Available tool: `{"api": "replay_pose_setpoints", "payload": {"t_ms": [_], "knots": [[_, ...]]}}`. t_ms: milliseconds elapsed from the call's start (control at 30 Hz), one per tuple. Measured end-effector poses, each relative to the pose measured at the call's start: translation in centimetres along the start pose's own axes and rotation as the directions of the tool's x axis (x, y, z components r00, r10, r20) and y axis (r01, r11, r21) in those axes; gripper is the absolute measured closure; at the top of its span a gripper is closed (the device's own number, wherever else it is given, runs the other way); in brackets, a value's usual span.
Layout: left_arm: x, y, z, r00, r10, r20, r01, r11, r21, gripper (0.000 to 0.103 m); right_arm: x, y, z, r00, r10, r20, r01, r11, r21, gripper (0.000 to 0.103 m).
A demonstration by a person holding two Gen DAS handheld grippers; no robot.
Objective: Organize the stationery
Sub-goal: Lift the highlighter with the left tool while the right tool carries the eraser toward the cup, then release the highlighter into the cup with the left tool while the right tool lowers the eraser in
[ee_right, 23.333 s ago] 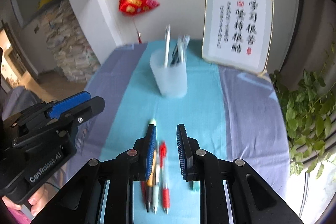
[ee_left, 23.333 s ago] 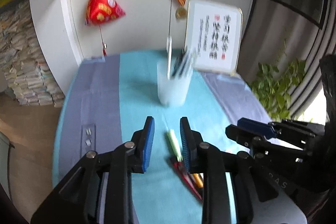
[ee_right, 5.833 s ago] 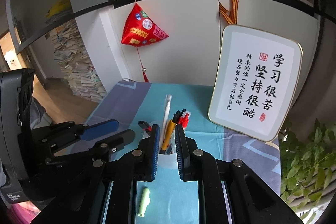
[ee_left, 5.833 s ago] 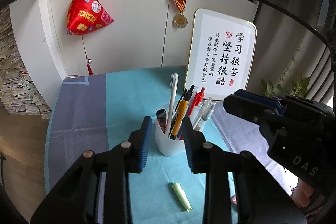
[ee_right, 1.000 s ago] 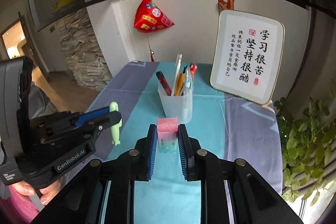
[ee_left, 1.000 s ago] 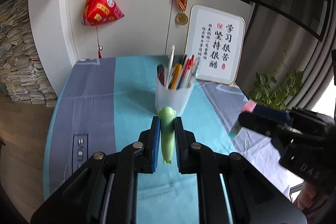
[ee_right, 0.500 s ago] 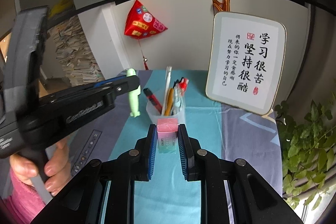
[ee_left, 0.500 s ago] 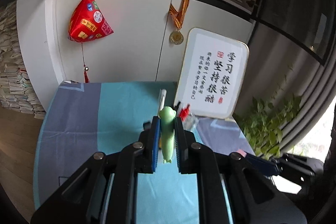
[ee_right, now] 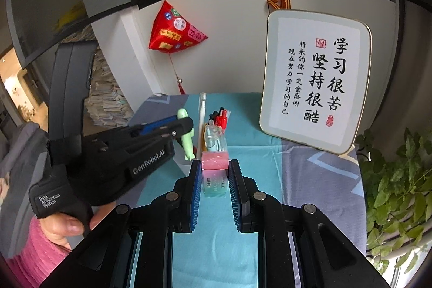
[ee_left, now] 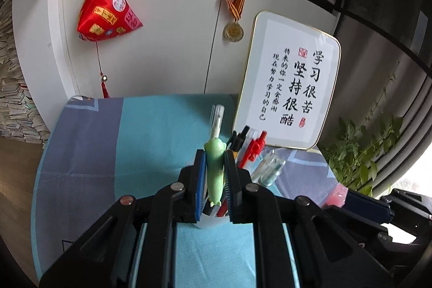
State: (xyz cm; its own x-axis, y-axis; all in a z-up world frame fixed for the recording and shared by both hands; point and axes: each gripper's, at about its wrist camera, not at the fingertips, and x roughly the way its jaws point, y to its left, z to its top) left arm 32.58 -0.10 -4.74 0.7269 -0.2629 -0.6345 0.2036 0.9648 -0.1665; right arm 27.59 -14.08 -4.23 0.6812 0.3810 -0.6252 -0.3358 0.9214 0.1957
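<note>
My left gripper [ee_left: 214, 155] is shut on a light green pen-shaped piece [ee_left: 215, 172], held upright right above the translucent white cup [ee_left: 209, 220], whose pens [ee_left: 251, 150] stick up just behind it. In the right wrist view the same green piece [ee_right: 187, 138] hangs from the left gripper [ee_right: 186, 123] beside the cup's pens [ee_right: 216, 126]. My right gripper [ee_right: 215, 166] is shut on a pink-and-mint eraser [ee_right: 215, 174], a little in front of the cup, which is mostly hidden behind it.
A framed calligraphy board [ee_right: 313, 77] leans at the back right of the blue and lilac tablecloth [ee_right: 310, 174]. A potted plant [ee_right: 399, 180] stands off the table's right edge. A red pouch [ee_left: 108, 10] and a medal [ee_left: 233, 31] hang on the white cabinet. A hand [ee_right: 64, 226] holds the left gripper's handle.
The left gripper has carried the green piece forward to just over the cup. The right gripper with the eraser has also come closer to the cup.
</note>
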Motion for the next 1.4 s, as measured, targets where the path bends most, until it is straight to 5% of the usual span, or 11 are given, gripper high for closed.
{"api": "replay_pose_setpoints", "payload": {"t_ms": [433,733,1067,1400], "knots": [[-0.9,-0.2,-0.8,1.000,-0.005,0.000,0.005,1.000,0.023,0.091,-0.5,0.5,0.0,1.000,-0.001,0.004,0.001,1.000,-0.009,0.082],[-3.0,0.9,-1.1,1.000,-0.002,0.028,0.002,1.000,0.003,0.080,-0.5,1.8,1.0,1.000,0.000,-0.005,-0.001,0.999,-0.051,0.082],[-5.2,3.7,-3.4,0.996,0.075,0.037,-0.073,0.996,-0.046,0.076,3.3,4.3,3.4,0.995,0.012,-0.099,-0.026,0.990,-0.141,0.082],[-5.2,5.3,-4.9,0.996,0.082,0.020,-0.080,0.994,-0.080,0.076,6.2,4.6,3.9,0.991,-0.057,-0.125,0.036,0.986,-0.163,0.082]]}}
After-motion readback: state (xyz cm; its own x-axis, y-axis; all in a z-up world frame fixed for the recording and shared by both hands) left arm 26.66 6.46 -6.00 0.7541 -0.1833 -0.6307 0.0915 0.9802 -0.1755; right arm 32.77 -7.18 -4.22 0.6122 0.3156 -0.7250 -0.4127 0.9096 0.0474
